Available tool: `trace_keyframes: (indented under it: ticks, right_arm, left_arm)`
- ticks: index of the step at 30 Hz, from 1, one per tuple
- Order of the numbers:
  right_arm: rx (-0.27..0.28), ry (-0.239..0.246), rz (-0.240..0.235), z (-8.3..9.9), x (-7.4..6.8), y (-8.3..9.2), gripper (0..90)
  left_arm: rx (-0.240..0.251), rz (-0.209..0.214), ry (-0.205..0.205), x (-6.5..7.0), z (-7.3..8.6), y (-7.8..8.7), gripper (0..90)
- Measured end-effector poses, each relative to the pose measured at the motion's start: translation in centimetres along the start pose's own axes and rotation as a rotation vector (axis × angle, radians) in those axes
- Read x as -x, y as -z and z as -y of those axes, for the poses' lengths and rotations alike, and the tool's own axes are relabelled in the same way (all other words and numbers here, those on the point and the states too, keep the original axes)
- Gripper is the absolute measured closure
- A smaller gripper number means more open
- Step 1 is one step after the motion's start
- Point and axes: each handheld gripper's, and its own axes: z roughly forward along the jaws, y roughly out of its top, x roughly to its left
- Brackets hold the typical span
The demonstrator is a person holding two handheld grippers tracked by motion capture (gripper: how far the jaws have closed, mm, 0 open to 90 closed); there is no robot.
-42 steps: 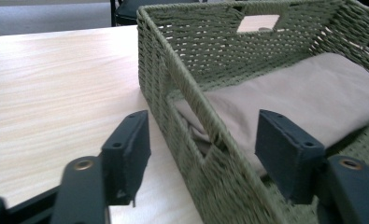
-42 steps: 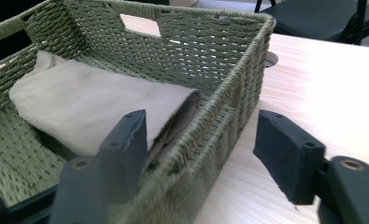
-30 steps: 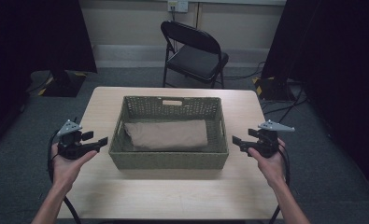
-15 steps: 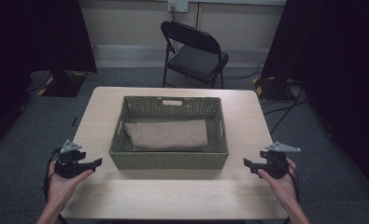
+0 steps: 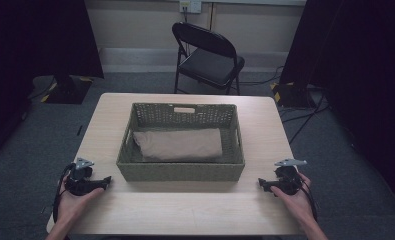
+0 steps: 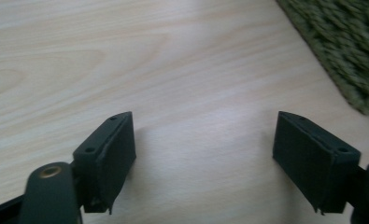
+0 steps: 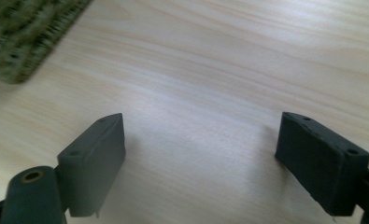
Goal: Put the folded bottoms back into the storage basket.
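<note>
Left gripper [image 6: 204,154] jaws just opening, empty, basket [image 5: 181,170] unlabelled

Left gripper [image 5: 105,180]: black body, grey three-cornered plate on top, black cable looping off its rear | Right gripper [image 5: 263,183]: showing the same black build, plate and cable | Jaws: presenting flat black rectangular blocks, each with two small screw holes; brass-ringed hole on the left link | Forearms: wearing no sleeves

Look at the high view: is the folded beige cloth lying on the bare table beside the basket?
No, the folded beige cloth lies inside the green woven basket, which stands in the middle of the table.
</note>
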Motion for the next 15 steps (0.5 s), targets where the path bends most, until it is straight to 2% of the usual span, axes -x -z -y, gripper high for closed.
trace_keyframes:
  ticks: [2,4,8,11,15]
  right_arm:
    - [0.023,-0.014,0.012,0.1,-0.2,-0.2,13.2]
    - [0.05,-0.021,0.018,0.4,-0.3,-0.2,12.6]
    - [0.134,-0.016,0.014,1.3,-0.3,-0.4,12.2]
    - [0.134,-0.02,0.018,1.3,-0.3,-0.4,12.2]
    - [0.133,-0.026,0.024,1.3,-0.4,-0.4,12.2]
  left_arm:
    - [0.035,-0.01,0.007,-0.1,0.4,-0.1,14.8]
    - [0.075,-0.005,0.001,-0.1,0.9,-0.2,14.4]
    - [0.076,-0.006,0.005,0.0,0.8,-0.3,14.3]
    - [0.073,-0.007,0.012,0.2,0.7,-0.5,13.1]
    - [0.069,0.011,-0.006,0.2,0.7,-0.4,11.0]
